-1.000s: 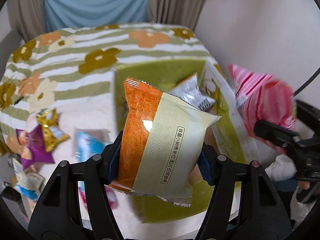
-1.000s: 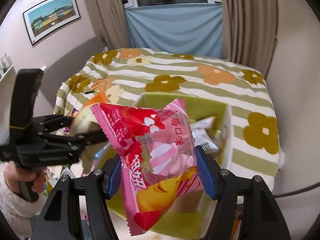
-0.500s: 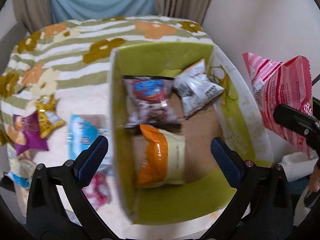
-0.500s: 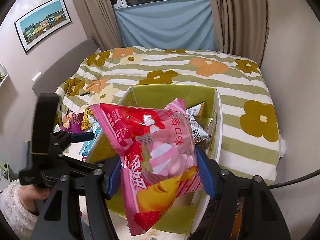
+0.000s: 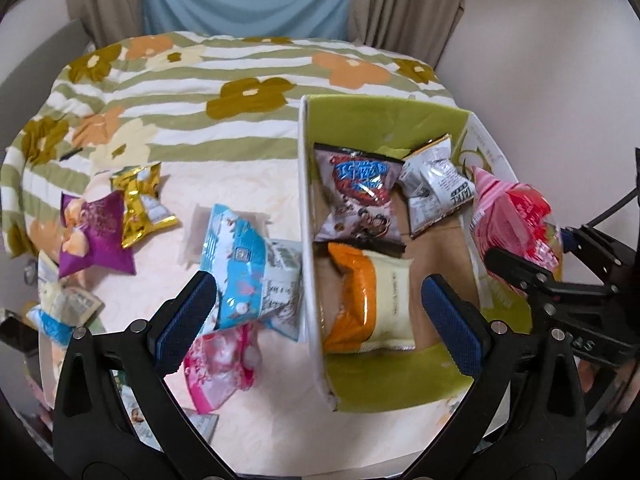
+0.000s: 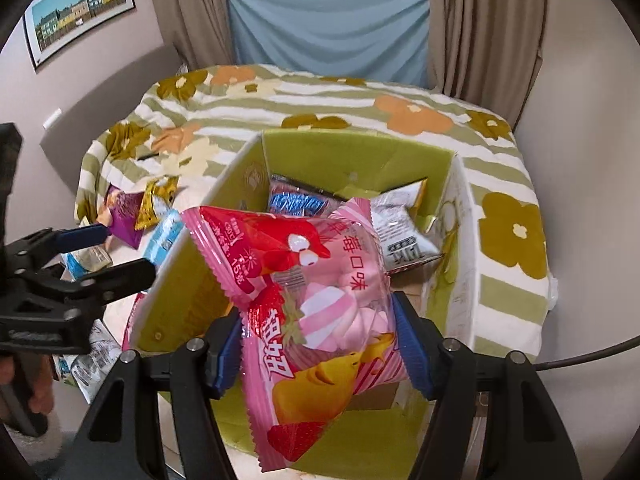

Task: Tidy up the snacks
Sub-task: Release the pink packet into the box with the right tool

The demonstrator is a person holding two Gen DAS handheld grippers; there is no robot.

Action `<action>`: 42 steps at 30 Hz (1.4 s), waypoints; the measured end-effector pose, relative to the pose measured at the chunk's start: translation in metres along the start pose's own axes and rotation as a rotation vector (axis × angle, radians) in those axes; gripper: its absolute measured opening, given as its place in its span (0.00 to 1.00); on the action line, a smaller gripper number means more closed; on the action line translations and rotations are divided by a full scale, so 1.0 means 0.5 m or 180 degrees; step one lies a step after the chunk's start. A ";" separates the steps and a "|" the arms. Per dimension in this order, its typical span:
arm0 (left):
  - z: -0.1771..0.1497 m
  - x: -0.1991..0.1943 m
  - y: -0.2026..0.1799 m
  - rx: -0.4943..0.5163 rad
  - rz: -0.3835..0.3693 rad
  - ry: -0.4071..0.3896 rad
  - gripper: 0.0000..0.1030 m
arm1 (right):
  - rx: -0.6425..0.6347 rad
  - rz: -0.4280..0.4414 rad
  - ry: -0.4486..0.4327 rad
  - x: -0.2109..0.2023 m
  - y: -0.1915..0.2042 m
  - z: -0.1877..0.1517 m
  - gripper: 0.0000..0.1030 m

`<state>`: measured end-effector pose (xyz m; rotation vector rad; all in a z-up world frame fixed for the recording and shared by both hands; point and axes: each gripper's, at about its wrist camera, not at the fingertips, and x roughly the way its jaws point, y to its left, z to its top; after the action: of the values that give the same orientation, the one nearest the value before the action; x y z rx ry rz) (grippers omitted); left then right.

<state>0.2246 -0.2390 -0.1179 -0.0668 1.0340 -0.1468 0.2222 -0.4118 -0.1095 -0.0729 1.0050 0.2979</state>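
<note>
My left gripper (image 5: 318, 320) is open wide and holds nothing; it hangs over the left wall of the green box (image 5: 384, 120). An orange and cream packet (image 5: 372, 300) lies on the box floor beneath it. A dark packet with a blue logo (image 5: 360, 192) and a silver packet (image 5: 432, 188) lie further back in the box. My right gripper (image 6: 318, 344) is shut on a pink marshmallow bag (image 6: 320, 288), held just above the box (image 6: 352, 152) at its near right side. That bag (image 5: 508, 216) shows at the right in the left wrist view.
Loose snacks lie left of the box on the pale surface: a light blue packet (image 5: 248, 272), a pink one (image 5: 220, 364), a purple one (image 5: 96, 236) and a gold one (image 5: 140, 204). A flowered striped blanket (image 5: 240, 64) covers the far part. Curtains and a wall stand behind.
My left gripper opened and the orange and cream packet dropped into the box; the gripper then shifted left. My right gripper came down toward the box with the pink bag.
</note>
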 end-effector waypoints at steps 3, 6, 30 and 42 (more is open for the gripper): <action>-0.007 0.002 0.005 0.0005 0.0033 0.0036 0.99 | 0.0048 -0.0045 0.0032 0.017 -0.004 -0.004 0.63; -0.012 0.004 0.007 -0.0001 0.0041 0.0065 0.99 | 0.0108 -0.0079 0.0056 0.027 -0.012 -0.012 0.64; -0.080 -0.193 0.159 -0.0398 0.0429 -0.0169 0.99 | -0.0143 0.0139 -0.0346 -0.109 0.094 0.006 0.99; -0.155 -0.263 0.413 -0.0501 0.0600 -0.0155 0.99 | 0.0050 0.0373 -0.0435 -0.151 0.295 -0.017 0.99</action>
<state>0.1102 -0.0136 -0.0712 -0.1147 0.9965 0.1074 0.1362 -0.2885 -0.0393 0.0206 0.8771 0.3967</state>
